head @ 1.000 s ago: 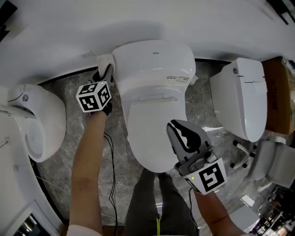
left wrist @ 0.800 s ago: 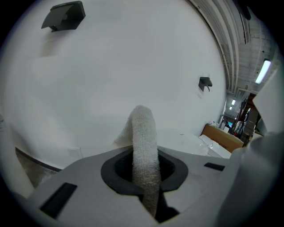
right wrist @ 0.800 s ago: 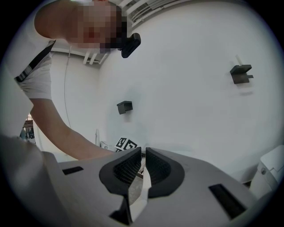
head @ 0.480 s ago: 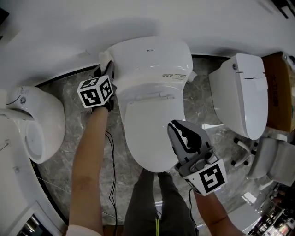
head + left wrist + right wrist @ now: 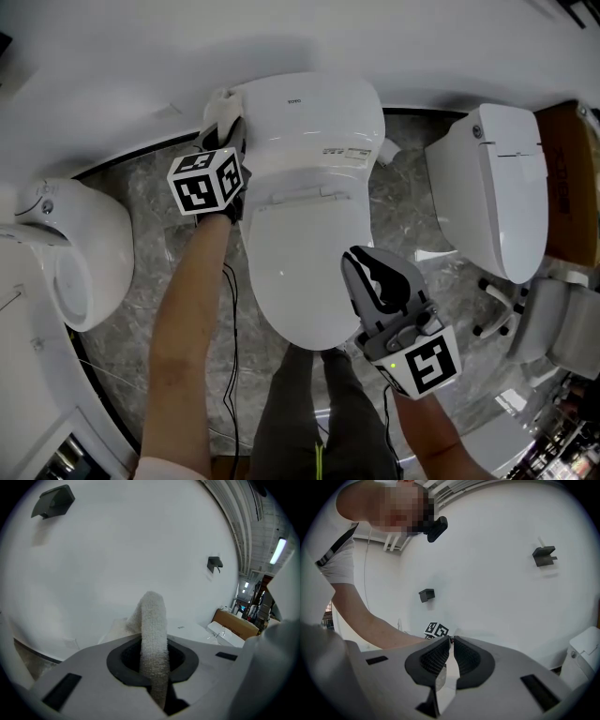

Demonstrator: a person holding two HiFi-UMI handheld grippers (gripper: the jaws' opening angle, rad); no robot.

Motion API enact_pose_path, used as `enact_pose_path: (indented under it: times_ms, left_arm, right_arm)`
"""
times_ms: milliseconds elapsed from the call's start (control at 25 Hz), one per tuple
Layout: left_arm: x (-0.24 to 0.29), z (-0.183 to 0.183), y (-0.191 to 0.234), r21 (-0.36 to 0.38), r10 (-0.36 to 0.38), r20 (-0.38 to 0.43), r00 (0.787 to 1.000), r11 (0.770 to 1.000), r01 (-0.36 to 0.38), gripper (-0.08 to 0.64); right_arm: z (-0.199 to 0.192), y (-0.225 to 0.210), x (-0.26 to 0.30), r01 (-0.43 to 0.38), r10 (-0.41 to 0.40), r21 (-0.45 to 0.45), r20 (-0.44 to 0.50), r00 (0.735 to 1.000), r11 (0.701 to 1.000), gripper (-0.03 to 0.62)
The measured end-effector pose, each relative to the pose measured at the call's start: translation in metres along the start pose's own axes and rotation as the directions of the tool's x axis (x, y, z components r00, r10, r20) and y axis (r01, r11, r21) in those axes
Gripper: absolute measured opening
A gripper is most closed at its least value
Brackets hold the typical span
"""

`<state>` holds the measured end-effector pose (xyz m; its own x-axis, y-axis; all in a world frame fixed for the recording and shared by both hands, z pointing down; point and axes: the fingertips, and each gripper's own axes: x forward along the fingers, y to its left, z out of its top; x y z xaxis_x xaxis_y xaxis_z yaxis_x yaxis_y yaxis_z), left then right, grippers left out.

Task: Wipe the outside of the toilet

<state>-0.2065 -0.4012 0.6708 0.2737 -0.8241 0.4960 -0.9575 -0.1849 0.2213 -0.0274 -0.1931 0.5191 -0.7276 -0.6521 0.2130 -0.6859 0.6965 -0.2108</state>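
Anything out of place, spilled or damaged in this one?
Nothing stands out. The left gripper is shut on a cloth at the toilet's rear left side; the right gripper hangs shut and empty near the lid. No spill or damage shows.

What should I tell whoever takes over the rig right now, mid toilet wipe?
Left gripper: shut on the white cloth, at the back left corner of the toilet tank.
Right gripper: shut, empty, hovering over the front right edge of the lid.
Done: cannot tell which surfaces are already wiped.
Left: likely the rest of the tank and the lid; hold the cloth clamped.
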Motion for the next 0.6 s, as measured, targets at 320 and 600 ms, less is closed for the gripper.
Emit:
enact_pose_path:
  times_ms: [320,600]
  left_arm:
    - [0.014,0.009,-0.041,0.028,-0.010,0.006,1.000,1.000,0.009,0.054]
    - [0.026,0.009,-0.084,0.083,-0.029,-0.012,0.999,0.996,0.030,0.054]
  right_arm:
    - [0.001,-0.026,-0.025,0.035,-0.035,0.014,0.010,0.999,0.999,0.054]
    - [0.004,-0.043,-0.047,0.053,-0.053,0.020,0.023,0.998,0.998,0.054]
